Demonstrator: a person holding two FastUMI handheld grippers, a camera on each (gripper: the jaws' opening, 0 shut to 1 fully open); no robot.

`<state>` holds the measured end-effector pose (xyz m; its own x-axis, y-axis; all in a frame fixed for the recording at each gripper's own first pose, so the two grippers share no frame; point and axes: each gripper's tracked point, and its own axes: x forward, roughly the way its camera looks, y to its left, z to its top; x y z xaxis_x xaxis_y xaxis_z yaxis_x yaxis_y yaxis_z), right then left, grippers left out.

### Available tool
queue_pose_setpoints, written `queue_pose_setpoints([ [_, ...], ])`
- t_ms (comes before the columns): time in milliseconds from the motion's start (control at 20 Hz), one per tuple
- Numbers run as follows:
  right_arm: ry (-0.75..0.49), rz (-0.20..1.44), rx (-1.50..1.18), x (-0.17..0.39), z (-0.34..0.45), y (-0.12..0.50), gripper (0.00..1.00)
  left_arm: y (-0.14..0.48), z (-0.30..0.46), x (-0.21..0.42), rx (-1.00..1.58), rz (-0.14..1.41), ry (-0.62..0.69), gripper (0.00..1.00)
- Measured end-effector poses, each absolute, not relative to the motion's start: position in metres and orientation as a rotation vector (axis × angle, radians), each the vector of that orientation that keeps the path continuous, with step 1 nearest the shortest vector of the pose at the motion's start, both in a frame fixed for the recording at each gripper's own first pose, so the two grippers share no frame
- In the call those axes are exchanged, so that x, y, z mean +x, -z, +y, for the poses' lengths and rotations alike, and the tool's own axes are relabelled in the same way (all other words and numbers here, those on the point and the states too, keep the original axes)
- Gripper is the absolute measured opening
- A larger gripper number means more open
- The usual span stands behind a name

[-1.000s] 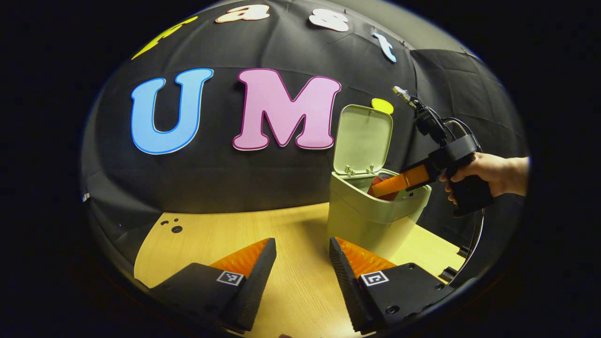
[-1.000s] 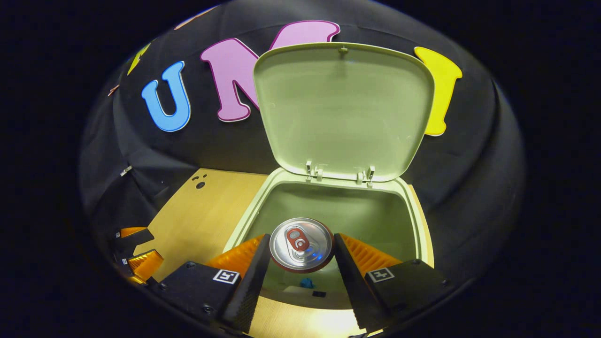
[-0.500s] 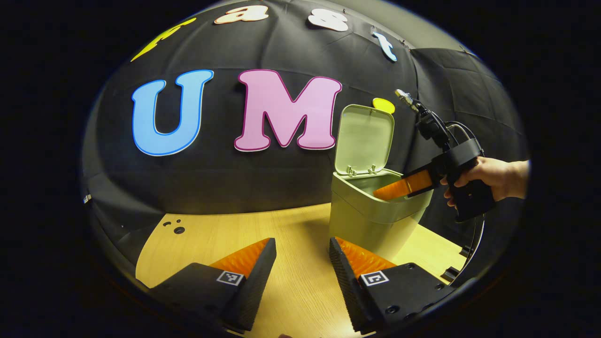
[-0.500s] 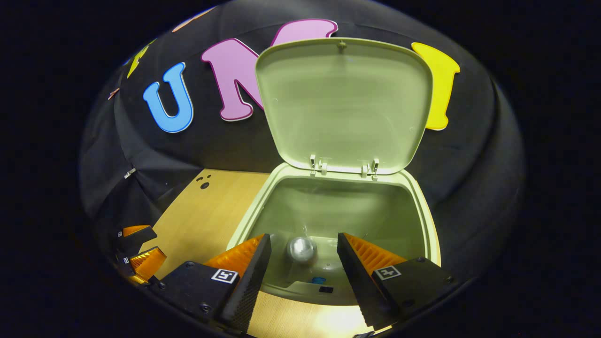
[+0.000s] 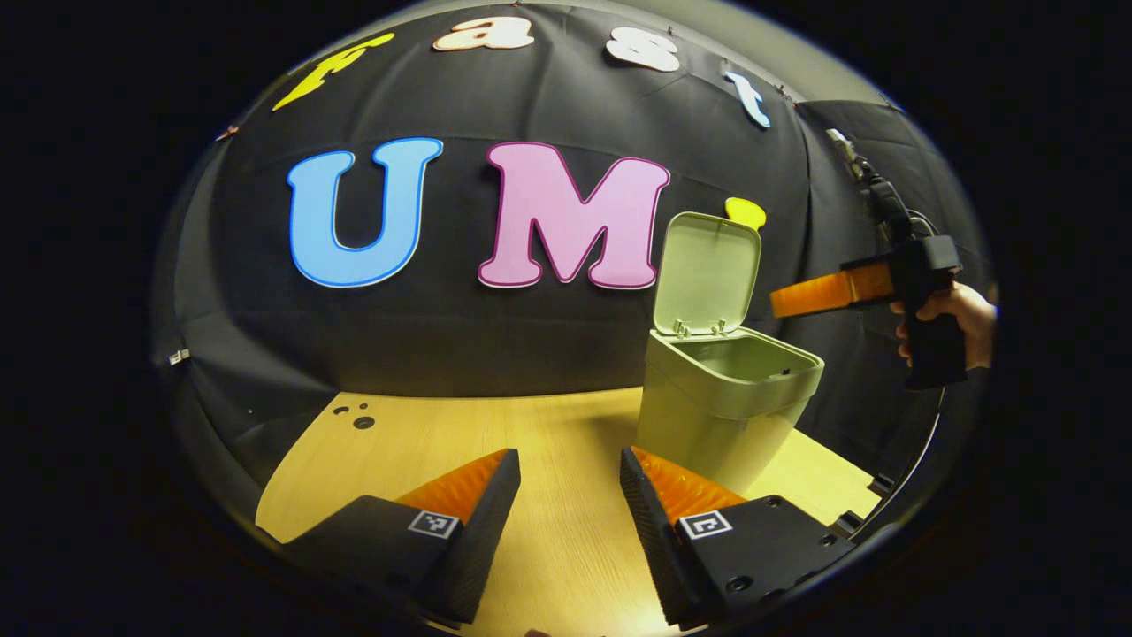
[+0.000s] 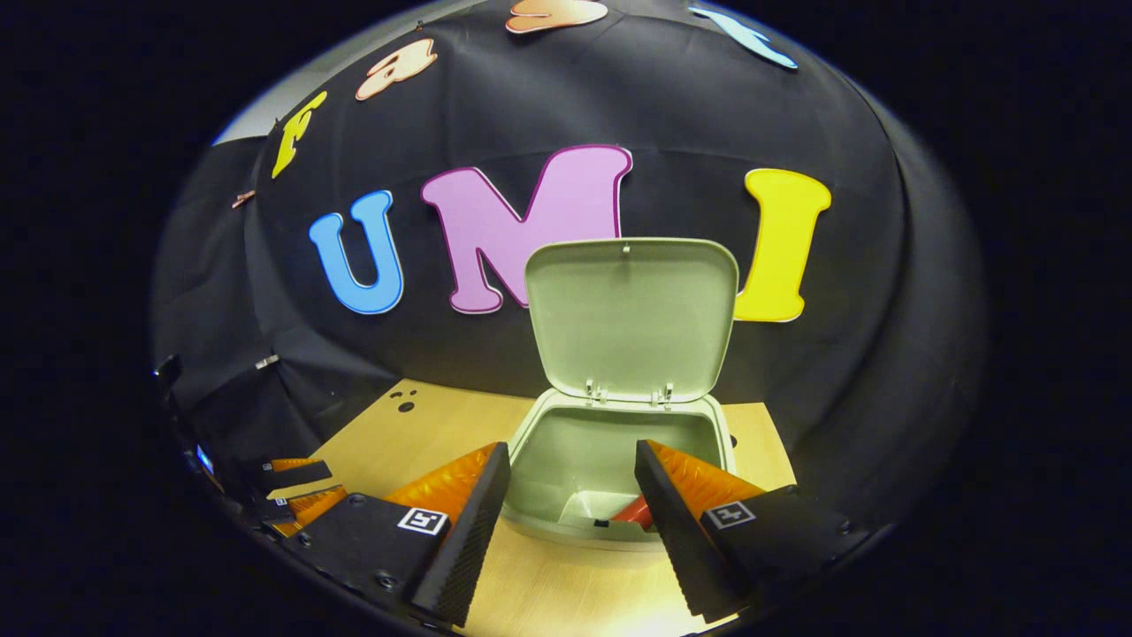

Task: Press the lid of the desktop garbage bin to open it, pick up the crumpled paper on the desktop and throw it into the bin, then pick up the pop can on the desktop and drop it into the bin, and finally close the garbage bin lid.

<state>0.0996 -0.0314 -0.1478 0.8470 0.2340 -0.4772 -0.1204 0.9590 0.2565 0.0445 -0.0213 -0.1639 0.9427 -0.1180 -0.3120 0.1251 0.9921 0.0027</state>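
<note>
A pale green bin (image 5: pixel 716 416) stands on the wooden desk at the right, its lid (image 5: pixel 707 272) raised upright. In the right gripper view the bin (image 6: pixel 566 464) lies straight ahead with its lid (image 6: pixel 632 318) open, and a sliver of the red pop can (image 6: pixel 630 512) shows inside it. My right gripper (image 6: pixel 570 509) is open and empty, above and in front of the bin; in the left gripper view a hand holds this right gripper (image 5: pixel 800 301) high, to the right of the lid. My left gripper (image 5: pixel 570 500) is open and empty, low over the desk, left of the bin.
The wooden desk (image 5: pixel 416 442) has small round holes (image 5: pixel 358 418) near its far left corner. Black cloth walls close in behind and at both sides. In the right gripper view the left gripper (image 6: pixel 296 491) sits low at the far left.
The pop can dropped from my right gripper into the bin, and that gripper opened. It then rose and drew back from the bin. My left gripper shifted slightly.
</note>
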Motion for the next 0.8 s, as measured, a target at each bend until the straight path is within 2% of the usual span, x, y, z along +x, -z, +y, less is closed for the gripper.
queue_pose_setpoints([
  [350, -0.204, 0.483, 0.186, 0.09, -0.04, 0.114, 0.9, 0.158, -0.025, 0.037, -0.004, 0.306, 0.107, 0.75],
  [500, -0.214, 0.454, 0.152, 0.091, -0.039, 0.098, 0.94, 0.157, -0.025, 0.033, 0.003, 0.304, 0.104, 0.75],
  [800, -0.212, 0.369, 0.147, 0.111, -0.043, 0.057, 0.96, 0.152, -0.029, 0.029, 0.002, 0.296, 0.103, 0.76],
])
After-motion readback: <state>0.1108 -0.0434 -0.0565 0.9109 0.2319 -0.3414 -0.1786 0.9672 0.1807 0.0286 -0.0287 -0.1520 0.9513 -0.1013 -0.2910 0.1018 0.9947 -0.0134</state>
